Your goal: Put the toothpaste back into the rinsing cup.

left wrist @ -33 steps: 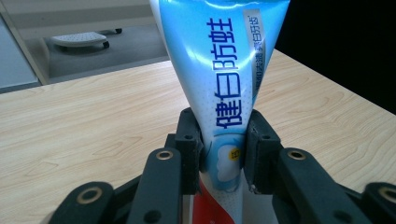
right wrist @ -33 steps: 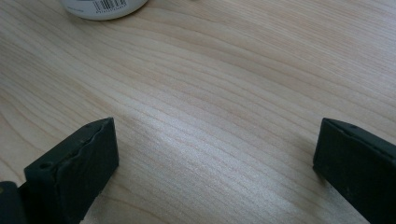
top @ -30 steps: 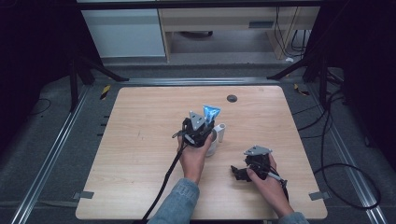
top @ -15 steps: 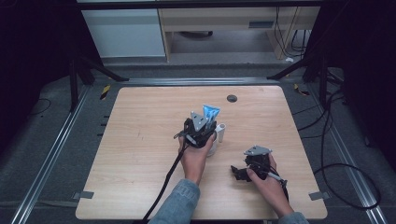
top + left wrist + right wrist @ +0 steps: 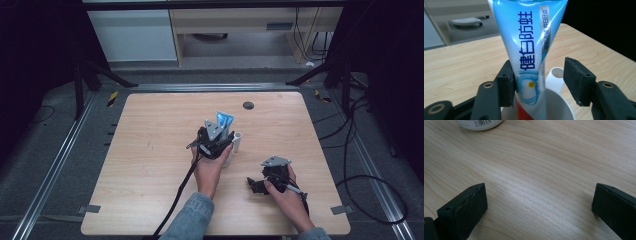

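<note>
In the white cup (image 5: 554,105), toothpaste tube (image 5: 529,42) stands upright; left gripper (image 5: 539,82) released around it. Right gripper (image 5: 539,207) released, idle beside cup. Left: withdraw.

So the count here: one blue toothpaste tube (image 5: 530,50), standing in one white cup (image 5: 554,100) around the middle of the table (image 5: 150,150), and that's it for stuff being handled. Two grippers total, the left gripper (image 5: 216,137) at the tube and the right gripper (image 5: 260,184) nearer and off to the right. There's also one small dark round thing (image 5: 248,105) at the far edge.
</note>
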Demonstrator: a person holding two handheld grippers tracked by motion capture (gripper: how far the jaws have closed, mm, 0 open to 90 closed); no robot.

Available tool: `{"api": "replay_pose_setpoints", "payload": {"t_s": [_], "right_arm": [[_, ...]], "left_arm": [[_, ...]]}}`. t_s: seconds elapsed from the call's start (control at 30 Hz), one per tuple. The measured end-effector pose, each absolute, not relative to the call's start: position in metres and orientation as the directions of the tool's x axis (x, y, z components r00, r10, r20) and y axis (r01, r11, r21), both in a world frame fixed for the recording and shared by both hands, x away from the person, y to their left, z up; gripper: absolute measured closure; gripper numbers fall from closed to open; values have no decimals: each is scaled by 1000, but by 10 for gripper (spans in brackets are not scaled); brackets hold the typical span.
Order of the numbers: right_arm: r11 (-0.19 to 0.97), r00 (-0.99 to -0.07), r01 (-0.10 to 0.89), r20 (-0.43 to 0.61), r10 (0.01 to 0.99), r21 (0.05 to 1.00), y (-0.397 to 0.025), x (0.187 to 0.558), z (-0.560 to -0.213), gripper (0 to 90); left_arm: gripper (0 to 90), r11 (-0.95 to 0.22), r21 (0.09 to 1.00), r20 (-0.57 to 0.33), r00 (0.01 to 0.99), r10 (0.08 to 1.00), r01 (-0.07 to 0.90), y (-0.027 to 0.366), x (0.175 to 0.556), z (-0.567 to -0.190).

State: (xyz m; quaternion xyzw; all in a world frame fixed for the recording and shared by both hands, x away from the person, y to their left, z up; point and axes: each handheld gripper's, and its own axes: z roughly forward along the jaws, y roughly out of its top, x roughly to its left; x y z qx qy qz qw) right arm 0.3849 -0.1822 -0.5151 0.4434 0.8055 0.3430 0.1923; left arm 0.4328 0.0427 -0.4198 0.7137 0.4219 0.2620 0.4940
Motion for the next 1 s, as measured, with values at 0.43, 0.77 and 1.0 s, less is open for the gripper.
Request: {"api": "replay_pose_setpoints", "payload": {"t_s": [0.43, 0.77, 1.0], "right_arm": [[372, -533, 582, -6, 846, 723, -182, 385, -515, 3], [371, -532, 583, -5, 847, 723, -182, 385, -515, 3], [371, -532, 583, -6, 847, 723, -182, 385, -515, 3]], "left_arm": [[347, -161, 928, -35, 509, 860, 337, 42, 431, -418], [190, -177, 916, -41, 525, 850, 359, 41, 431, -412], [117, -208, 903, -25, 528, 849, 377, 36, 429, -410]]}}
